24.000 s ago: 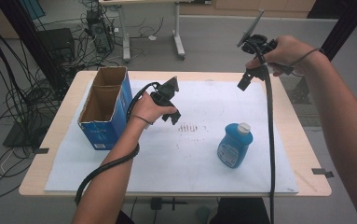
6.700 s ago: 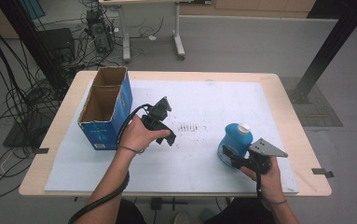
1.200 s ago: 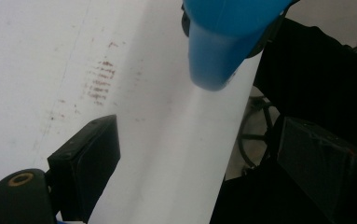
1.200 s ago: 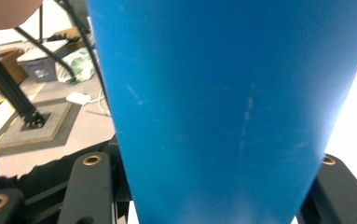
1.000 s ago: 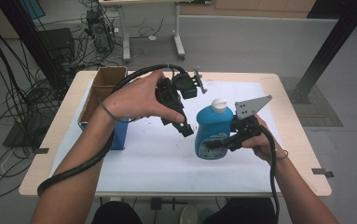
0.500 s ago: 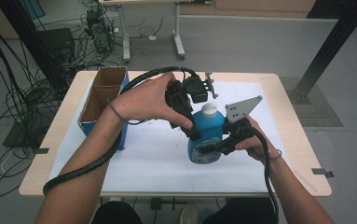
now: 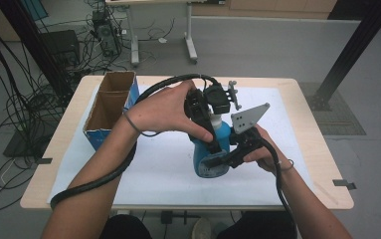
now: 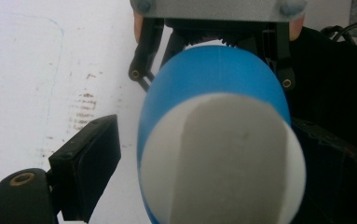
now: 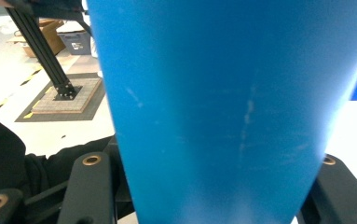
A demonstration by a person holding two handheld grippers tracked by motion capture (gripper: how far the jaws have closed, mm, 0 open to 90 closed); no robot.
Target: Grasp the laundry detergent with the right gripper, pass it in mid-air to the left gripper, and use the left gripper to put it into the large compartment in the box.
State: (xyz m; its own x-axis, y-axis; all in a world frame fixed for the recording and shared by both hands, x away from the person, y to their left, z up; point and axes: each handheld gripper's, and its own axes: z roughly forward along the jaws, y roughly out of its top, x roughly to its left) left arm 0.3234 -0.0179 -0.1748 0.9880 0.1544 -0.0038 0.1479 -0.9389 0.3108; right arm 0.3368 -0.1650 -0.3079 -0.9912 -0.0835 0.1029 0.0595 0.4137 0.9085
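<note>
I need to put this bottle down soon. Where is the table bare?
Bare: the white sheet near the front edge, and its right part toward the table's right edge. Crowded: the left, by the cardboard box.

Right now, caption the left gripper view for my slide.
Open jaws of the left gripper straddle the white cap of a blue bottle above the white table cover.

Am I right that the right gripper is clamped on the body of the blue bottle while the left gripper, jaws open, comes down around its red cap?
Nearly right: the cap is white, not red, as the left gripper view shows. The rest stands: the right gripper is clamped on the blue bottle, and the left gripper sits with open jaws around the cap.
</note>
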